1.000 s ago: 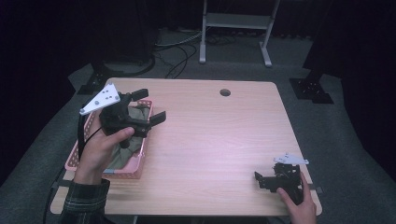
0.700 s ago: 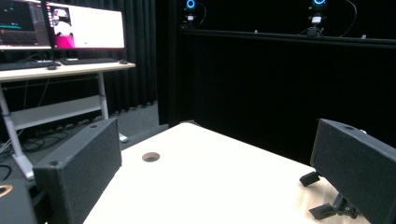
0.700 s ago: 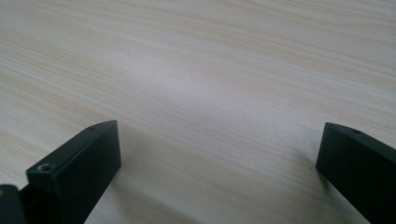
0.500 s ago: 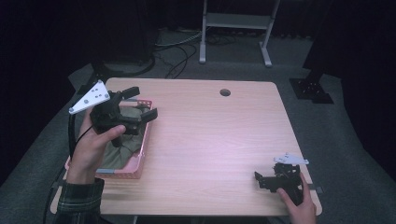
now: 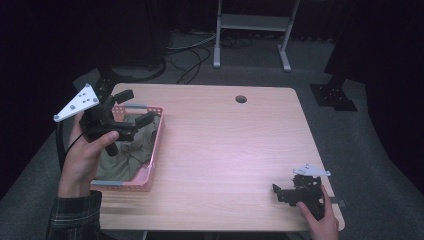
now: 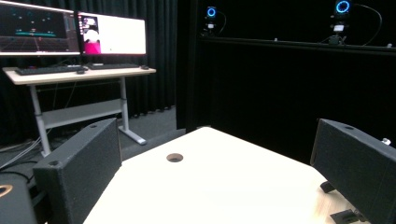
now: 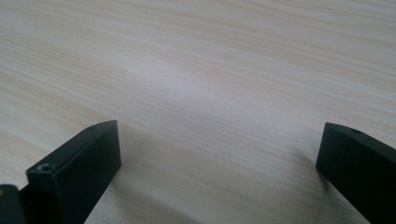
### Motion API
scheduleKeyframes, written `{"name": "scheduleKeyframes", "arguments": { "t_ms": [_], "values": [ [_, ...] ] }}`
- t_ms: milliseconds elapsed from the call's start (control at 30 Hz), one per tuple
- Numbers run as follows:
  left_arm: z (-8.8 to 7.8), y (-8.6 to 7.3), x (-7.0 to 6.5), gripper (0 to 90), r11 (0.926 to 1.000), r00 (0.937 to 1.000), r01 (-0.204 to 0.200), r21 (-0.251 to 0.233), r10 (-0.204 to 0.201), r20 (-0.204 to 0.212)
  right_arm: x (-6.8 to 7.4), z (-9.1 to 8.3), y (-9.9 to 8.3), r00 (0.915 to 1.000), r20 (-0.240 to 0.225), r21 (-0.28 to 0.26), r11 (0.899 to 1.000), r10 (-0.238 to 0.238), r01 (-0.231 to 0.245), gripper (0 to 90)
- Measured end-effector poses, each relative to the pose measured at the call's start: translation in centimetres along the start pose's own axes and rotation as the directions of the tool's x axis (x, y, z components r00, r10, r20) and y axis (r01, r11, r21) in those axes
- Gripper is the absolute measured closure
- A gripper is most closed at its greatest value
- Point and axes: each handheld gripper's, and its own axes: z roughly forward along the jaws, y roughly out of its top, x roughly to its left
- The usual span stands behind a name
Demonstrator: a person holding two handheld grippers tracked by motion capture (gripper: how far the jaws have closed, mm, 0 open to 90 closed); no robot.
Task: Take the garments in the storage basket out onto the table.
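Right gripper (image 5: pixel 281 192) is rested low on the table (image 5: pixel 225 150) at the near right corner, gripped from behind by the right hand (image 5: pixel 319 220); its jaws are spread wide with nothing between them, and in the right gripper view bare wood grain is seen between the two black jaws.

Farther off, at the left side, the left gripper (image 5: pixel 134 110) is held up by the left hand (image 5: pixel 85 155), above the basket (image 5: pixel 156 145). Its jaws are likewise parted and nothing is grasped. In the left gripper view the jaws are seen well apart, aimed level across the tabletop toward the hole (image 6: pixel 174 157) near the far edge, with a desk (image 6: pixel 70 74) and monitors (image 6: pixel 112 33) beyond.

The pink basket is set on the left part of the table, directly under and just right of the left gripper. Its long axis is run from the near edge of the table toward the far edge, one short end being turned to the person. A dull green cloth (image 5: pixel 135 145) is lain crumpled inside it, below the open jaws and apart from them; no clear long axis or heading can be told for the cloth.

The right gripper is kept well apart from basket and cloth, across the width of the table.
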Motion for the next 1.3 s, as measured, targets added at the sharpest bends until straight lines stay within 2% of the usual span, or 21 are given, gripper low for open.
{"name": "scheduleKeyframes", "arguments": {
  "t_ms": [600,1033,1300],
  "values": [
    [-2.1,0.0,1.6,1.4,1.0,0.9987,0.003,-0.001,-0.003,-0.051,0.0,0.0,0.0,1.0,0.0,0.0,1.0,0.0,0.0,0.0],
    [-3.4,0.0,2.8,1.4,1.0,0.9947,0.003,-0.004,-0.004,-0.103,0.0,0.0,0.0,1.0,0.0,0.0,1.0,0.001,-0.001,0.0],
    [-4.1,0.0,3.4,1.4,1.0,0.9911,-0.01,-0.002,0.009,-0.133,0.0,0.0,0.0,1.0,0.001,0.0,1.0,0.002,-0.002,0.0]
  ]
}}
